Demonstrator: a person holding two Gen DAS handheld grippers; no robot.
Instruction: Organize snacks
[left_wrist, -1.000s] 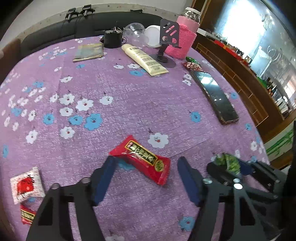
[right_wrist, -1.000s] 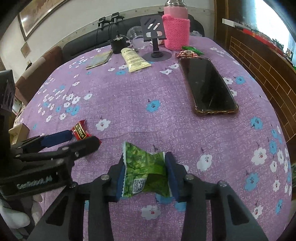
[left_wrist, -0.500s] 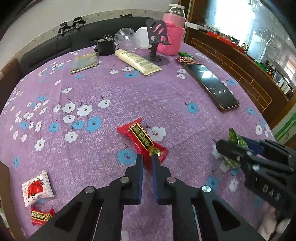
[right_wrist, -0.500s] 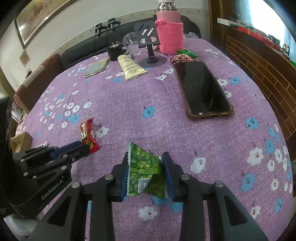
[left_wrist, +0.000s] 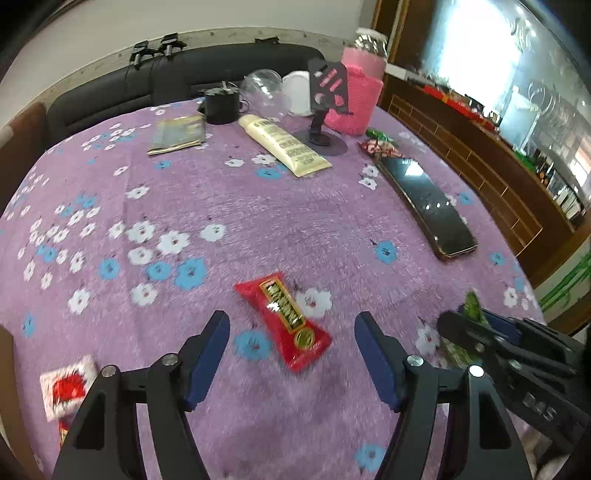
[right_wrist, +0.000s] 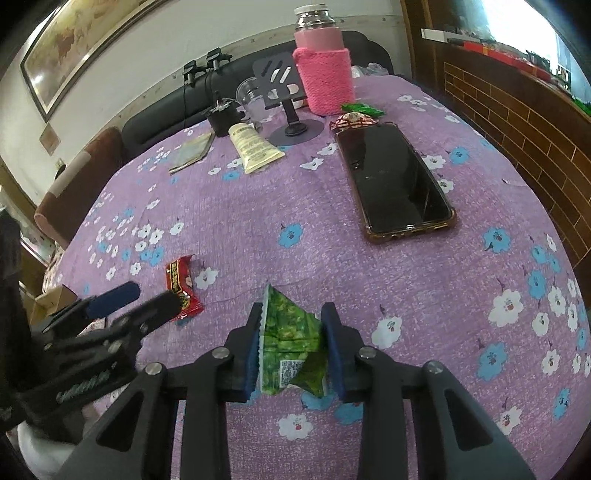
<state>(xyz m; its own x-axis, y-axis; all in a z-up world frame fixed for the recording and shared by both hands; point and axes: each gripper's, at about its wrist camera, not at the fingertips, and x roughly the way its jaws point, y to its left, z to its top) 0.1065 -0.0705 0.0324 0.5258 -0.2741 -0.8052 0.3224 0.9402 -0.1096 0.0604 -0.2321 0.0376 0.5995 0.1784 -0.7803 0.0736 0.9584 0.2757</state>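
Observation:
A red snack bar packet (left_wrist: 286, 320) lies on the purple flowered tablecloth (left_wrist: 258, 206), between and just ahead of the fingers of my open left gripper (left_wrist: 291, 354). It also shows in the right wrist view (right_wrist: 182, 288), with the left gripper (right_wrist: 136, 302) beside it. My right gripper (right_wrist: 293, 350) is shut on a green snack packet (right_wrist: 291, 350) held just above the cloth. That green packet peeks out in the left wrist view (left_wrist: 472, 308). A white and red packet (left_wrist: 68, 387) lies at the near left.
A black phone (right_wrist: 391, 184) lies at right. At the far side stand a pink-sleeved bottle (right_wrist: 325, 70), a phone stand (right_wrist: 284, 96), a cream tube (right_wrist: 253, 147), a black cup (left_wrist: 221, 105), a flat pouch (left_wrist: 179, 134) and two small wrapped snacks (right_wrist: 356, 114). A sofa is behind.
My left gripper, shut half a second ago at the red packet's near end, has opened wide; the packet lies free on the cloth. The right gripper still holds the green packet.

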